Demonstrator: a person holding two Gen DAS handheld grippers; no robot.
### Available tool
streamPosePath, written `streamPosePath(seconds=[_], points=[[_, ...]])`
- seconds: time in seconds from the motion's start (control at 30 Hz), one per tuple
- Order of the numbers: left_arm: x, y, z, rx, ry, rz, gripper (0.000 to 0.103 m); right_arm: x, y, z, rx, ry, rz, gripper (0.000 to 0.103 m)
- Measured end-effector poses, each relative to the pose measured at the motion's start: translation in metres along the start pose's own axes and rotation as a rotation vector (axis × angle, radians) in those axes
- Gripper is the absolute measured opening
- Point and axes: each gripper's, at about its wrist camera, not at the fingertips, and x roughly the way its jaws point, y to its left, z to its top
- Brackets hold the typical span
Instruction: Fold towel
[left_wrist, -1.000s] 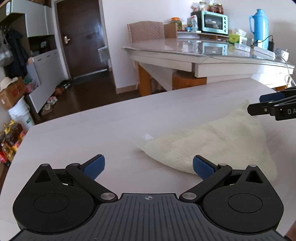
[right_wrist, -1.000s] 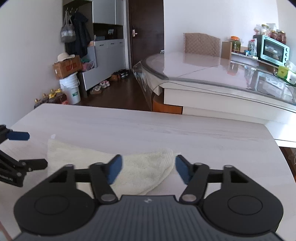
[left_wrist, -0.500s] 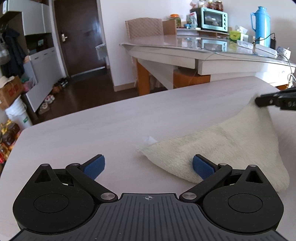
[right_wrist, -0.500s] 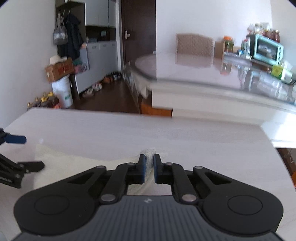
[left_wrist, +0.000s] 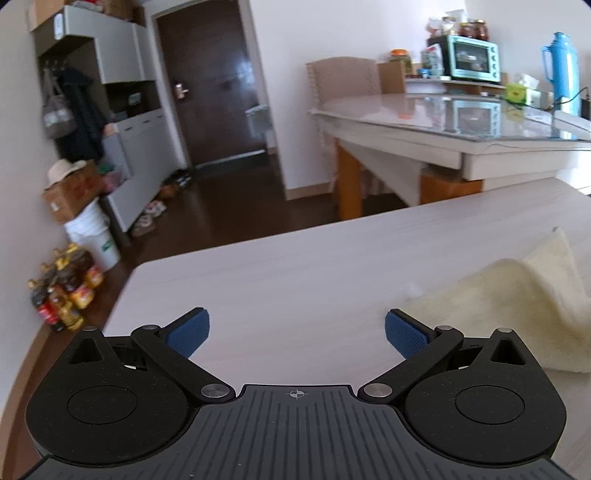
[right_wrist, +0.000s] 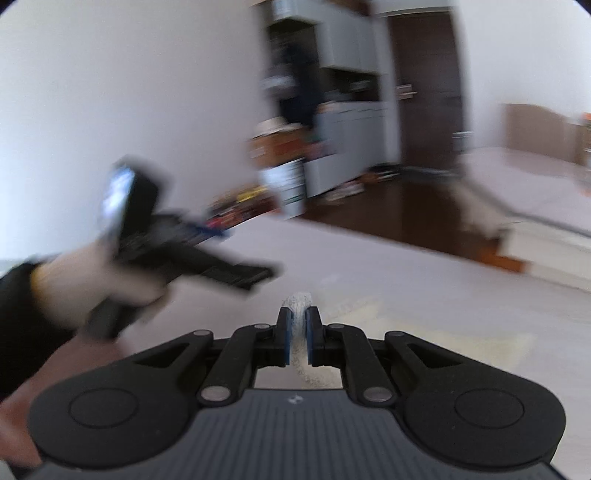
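Right tongs (right_wrist: 298, 325) pinch a corner of the towel (left_wrist: 517, 302), lower right on the bench (left_wrist: 295, 266). Left tongs (left_wrist: 295, 332) wide, empty. Soft, light, limp; grip at corners.

The towel (left_wrist: 517, 306) lies on the table (left_wrist: 295, 266), toward its right side. Beyond the table's far edge stands a second table (left_wrist: 461, 122); bottles (left_wrist: 62, 291) sit on the floor left of it.
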Motion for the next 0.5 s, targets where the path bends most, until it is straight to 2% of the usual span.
streamPosePath(seconds=[0.17, 0.2, 0.27, 0.33, 0.47, 0.5], points=[[-0.006, 0.006, -0.011, -0.007, 0.018, -0.002, 0.103, 0.023, 0.037, -0.018, -0.084, 0.098, 0.111, 0.011], [-0.007, 0.005, -0.012, -0.003, 0.02, -0.009, 0.103, 0.026, 0.041, -0.02, -0.099, 0.115, 0.121, 0.015], [-0.006, 0.001, -0.013, 0.006, 0.023, -0.025, 0.103, 0.025, 0.043, -0.02, -0.11, 0.112, 0.125, 0.017], [-0.004, -0.004, -0.013, 0.021, 0.021, -0.043, 0.103, 0.019, 0.034, -0.014, -0.076, 0.08, 0.1, 0.019], [0.006, -0.017, -0.008, 0.061, 0.014, -0.094, 0.103, 0.018, 0.005, 0.005, -0.01, 0.021, -0.029, 0.031], [0.011, -0.02, -0.006, 0.073, 0.014, -0.1, 0.103, 0.021, -0.004, 0.009, -0.002, 0.014, -0.068, 0.032]])
